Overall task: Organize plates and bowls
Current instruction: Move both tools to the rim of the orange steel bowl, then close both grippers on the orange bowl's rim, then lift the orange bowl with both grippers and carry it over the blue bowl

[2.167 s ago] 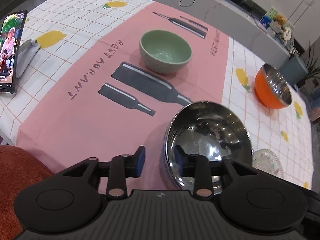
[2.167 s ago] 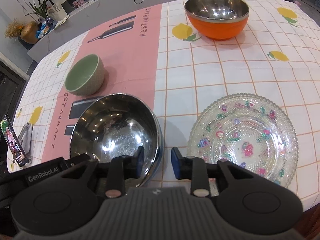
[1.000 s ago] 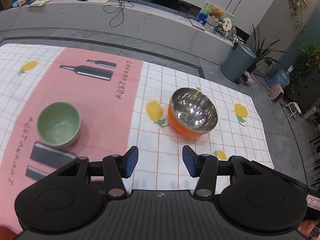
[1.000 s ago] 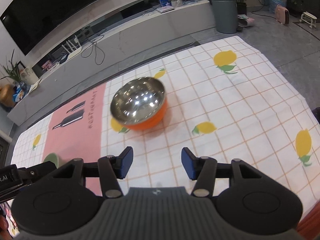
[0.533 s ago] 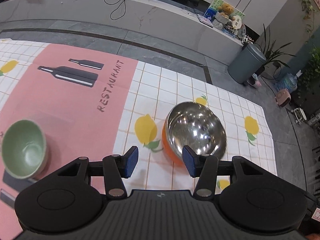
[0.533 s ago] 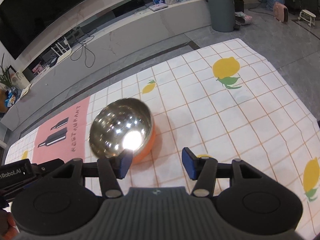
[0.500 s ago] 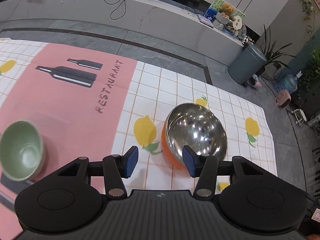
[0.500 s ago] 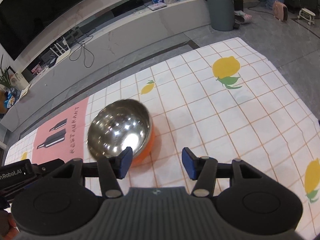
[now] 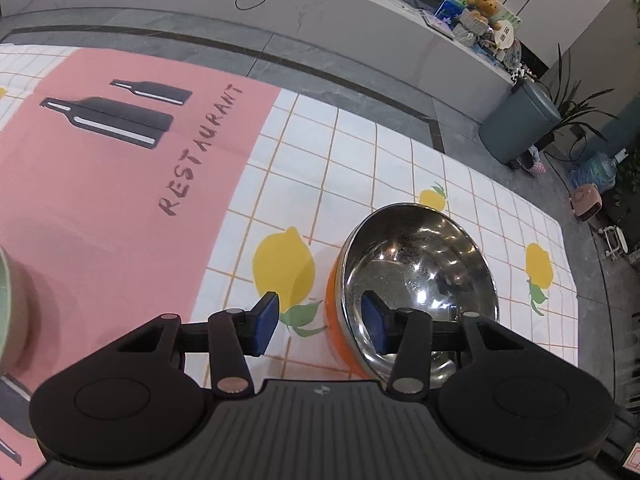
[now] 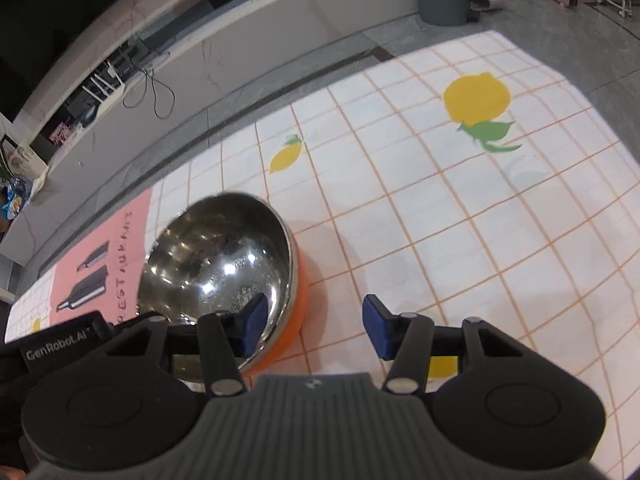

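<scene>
Both tools straddle the orange bowl (image 9: 404,280) rim near the table's far edge, left tool (image 9: 318,325) and right tool (image 10: 312,325) part-open and just closing, not yet clamped; bowl not lifted, stacking still undone.

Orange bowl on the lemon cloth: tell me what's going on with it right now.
A person is bringing two handheld grippers to the orange bowl, which sits upright on the tablecloth. The left gripper and right gripper each straddle its steel rim on opposite sides, one finger inside and one outside. The left's jaws have just been closing, but neither yet pinches the rim. A green bowl sits at the left edge.
</scene>
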A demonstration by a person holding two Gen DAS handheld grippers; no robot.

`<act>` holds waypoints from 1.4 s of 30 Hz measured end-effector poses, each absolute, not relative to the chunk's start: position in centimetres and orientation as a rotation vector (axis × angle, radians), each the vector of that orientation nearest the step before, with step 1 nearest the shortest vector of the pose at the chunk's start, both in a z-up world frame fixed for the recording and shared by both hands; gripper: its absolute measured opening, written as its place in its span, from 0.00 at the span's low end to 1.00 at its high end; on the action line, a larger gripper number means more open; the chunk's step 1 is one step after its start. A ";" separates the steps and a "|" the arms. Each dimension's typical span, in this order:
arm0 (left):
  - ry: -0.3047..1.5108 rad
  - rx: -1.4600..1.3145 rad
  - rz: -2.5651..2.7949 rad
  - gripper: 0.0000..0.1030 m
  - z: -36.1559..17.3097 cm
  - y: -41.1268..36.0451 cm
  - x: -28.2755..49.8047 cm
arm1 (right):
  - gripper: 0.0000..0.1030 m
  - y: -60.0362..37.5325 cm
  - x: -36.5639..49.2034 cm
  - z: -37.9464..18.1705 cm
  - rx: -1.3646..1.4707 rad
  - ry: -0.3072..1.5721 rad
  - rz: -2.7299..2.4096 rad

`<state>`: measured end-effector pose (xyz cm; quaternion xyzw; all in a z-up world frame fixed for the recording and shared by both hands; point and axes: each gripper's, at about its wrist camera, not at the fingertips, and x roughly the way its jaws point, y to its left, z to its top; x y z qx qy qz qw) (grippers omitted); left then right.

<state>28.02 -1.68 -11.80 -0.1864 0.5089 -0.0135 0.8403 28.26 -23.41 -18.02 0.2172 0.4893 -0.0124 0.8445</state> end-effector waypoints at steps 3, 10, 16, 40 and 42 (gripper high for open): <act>1.089 -0.377 -0.018 0.47 -12.3 -2.1 28.7 | 0.47 -23.0 29.0 -18.7 0.453 1.052 -0.021; 1.099 -0.348 -0.020 0.18 -12.9 -3.0 29.7 | 0.30 -22.8 30.3 -19.4 0.440 1.064 -0.026; 1.107 -0.332 -0.036 0.09 -12.6 -3.6 29.5 | 0.12 -22.5 30.4 -19.1 0.441 1.053 -0.006; 1.095 -0.259 -0.044 0.08 -8.1 -4.9 22.1 | 0.09 -23.4 22.6 -15.6 0.456 1.037 -0.023; 1.083 -0.259 -0.048 0.08 -7.4 -5.0 21.2 | 0.09 -23.5 21.5 -15.0 0.458 1.025 -0.023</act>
